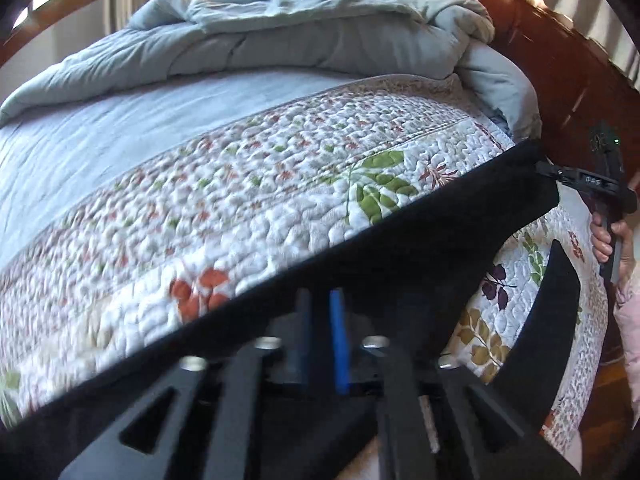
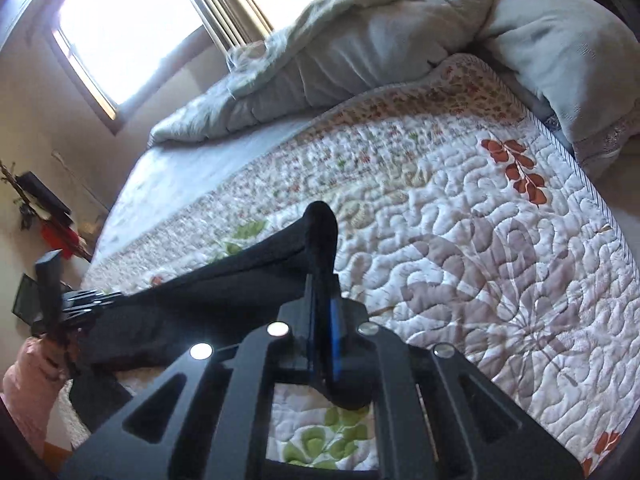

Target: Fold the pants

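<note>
Black pants (image 1: 420, 236) stretched taut between both grippers above the quilted bed (image 1: 240, 184).
Left gripper (image 1: 322, 320) jaws clamped on one end, right gripper (image 2: 322, 300) jaws pinching the other; no legible writing.

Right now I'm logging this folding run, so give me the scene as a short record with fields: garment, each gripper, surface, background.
garment: black pants, stretched taut between the two grippers above the bed
left gripper: left gripper shut on the pants edge
right gripper: right gripper shut on the other end, fabric bunched above its fingers
surface: floral quilt covering the bed
background: grey-green comforter heaped at the far side; window bright with sun; wooden bed frame
</note>
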